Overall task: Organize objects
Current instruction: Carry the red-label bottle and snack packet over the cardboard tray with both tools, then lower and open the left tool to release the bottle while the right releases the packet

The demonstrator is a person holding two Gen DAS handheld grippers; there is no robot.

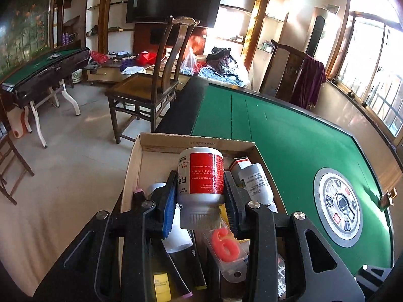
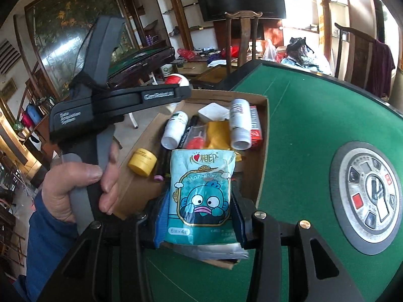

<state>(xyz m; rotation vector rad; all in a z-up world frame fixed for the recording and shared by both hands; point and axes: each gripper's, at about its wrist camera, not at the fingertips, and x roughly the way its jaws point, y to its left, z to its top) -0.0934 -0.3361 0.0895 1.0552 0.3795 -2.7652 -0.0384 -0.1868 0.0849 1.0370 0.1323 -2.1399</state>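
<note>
Bottle [image 1: 200,176] is clamped in the left hand-held gripper [image 1: 200,196] and tissue pack [image 2: 200,196] in the right hand-held gripper [image 2: 199,216], both carried just above the cardboard box [image 2: 262,156], apparently for sorting.

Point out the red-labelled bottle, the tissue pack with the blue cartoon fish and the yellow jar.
red-labelled bottle [image 1: 201,178]: left wrist view, on its red label.
tissue pack [image 2: 201,191]: right wrist view, on the cartoon fish.
yellow jar [image 2: 142,162]: right wrist view, on its side wall.
</note>
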